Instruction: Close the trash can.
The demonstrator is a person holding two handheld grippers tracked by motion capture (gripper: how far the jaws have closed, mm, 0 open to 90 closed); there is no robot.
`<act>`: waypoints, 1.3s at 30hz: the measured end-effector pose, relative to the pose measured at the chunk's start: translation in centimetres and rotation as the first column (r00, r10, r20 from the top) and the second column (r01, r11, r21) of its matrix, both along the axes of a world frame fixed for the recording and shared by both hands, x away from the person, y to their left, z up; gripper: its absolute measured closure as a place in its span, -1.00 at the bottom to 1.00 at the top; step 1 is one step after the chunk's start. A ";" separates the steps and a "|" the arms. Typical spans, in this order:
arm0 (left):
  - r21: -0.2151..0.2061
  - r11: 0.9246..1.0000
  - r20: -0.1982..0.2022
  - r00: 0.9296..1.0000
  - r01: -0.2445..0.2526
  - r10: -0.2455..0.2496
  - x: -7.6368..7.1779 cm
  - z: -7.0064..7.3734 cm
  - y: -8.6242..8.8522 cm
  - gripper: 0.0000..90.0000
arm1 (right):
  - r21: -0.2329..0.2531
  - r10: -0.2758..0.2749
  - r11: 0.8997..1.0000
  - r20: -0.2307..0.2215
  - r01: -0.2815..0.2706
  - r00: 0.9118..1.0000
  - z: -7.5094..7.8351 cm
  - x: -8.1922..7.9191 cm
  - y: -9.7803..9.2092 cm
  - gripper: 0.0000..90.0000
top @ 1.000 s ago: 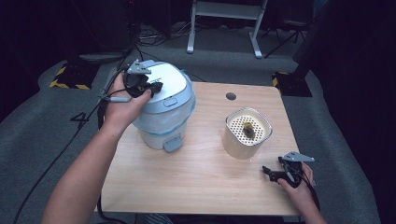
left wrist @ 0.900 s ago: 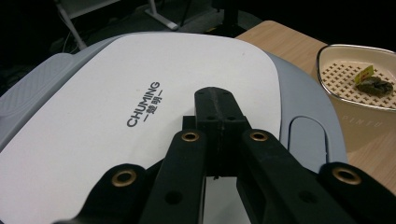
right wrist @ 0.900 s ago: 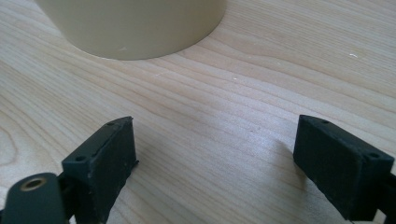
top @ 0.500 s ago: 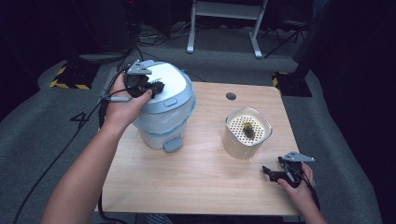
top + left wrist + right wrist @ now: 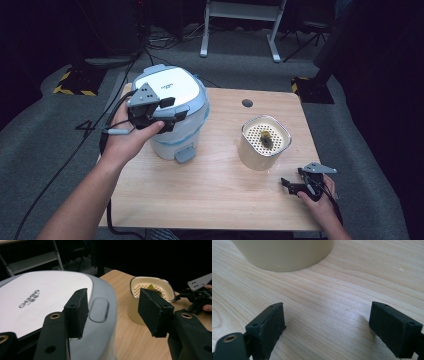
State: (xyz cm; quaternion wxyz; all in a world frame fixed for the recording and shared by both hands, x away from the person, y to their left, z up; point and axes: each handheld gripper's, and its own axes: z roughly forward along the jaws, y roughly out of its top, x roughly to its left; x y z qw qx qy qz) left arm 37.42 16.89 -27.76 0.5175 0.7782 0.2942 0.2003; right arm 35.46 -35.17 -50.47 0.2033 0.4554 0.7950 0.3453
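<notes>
At the table's (image 5: 210,200) near right edge the right gripper (image 5: 292,186) rests low with jaws spread wide, just short of the cream container (image 5: 264,142), while farther left the left gripper (image 5: 172,111) hovers wide open over the rice cooker's (image 5: 172,90) lid.

Overhead light keeps the light wooden table (image 5: 210,185) bright while the floor and background go nearly black. The white glossy lid of the rice cooker (image 5: 45,297) catches soft glare. Close-up black jaws look a bit blurry, with soft shadows beneath them.
</notes>
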 end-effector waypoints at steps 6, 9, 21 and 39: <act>-0.018 1.000 -0.015 1.000 0.023 -0.023 -2.6 -1.6 0.5 -0.08 | 0.000 0.000 1.000 0.000 0.000 1.000 0.0 0.0 0.0 -0.71; -0.013 1.000 -0.026 0.999 0.026 -0.026 -3.6 -2.6 0.8 -0.08 | 0.000 0.000 1.000 0.000 0.000 1.000 0.0 0.0 0.0 -0.71; 0.005 0.999 -0.079 0.996 0.041 -0.041 -5.7 -8.0 1.5 -0.10 | 0.000 0.000 1.000 0.000 0.000 1.000 0.0 0.0 0.0 -0.71; 0.065 0.998 -0.196 0.981 0.014 -0.001 -6.0 -16.3 2.1 -0.18 | -0.002 0.005 1.000 0.000 -0.005 1.000 0.0 0.1 0.1 -0.71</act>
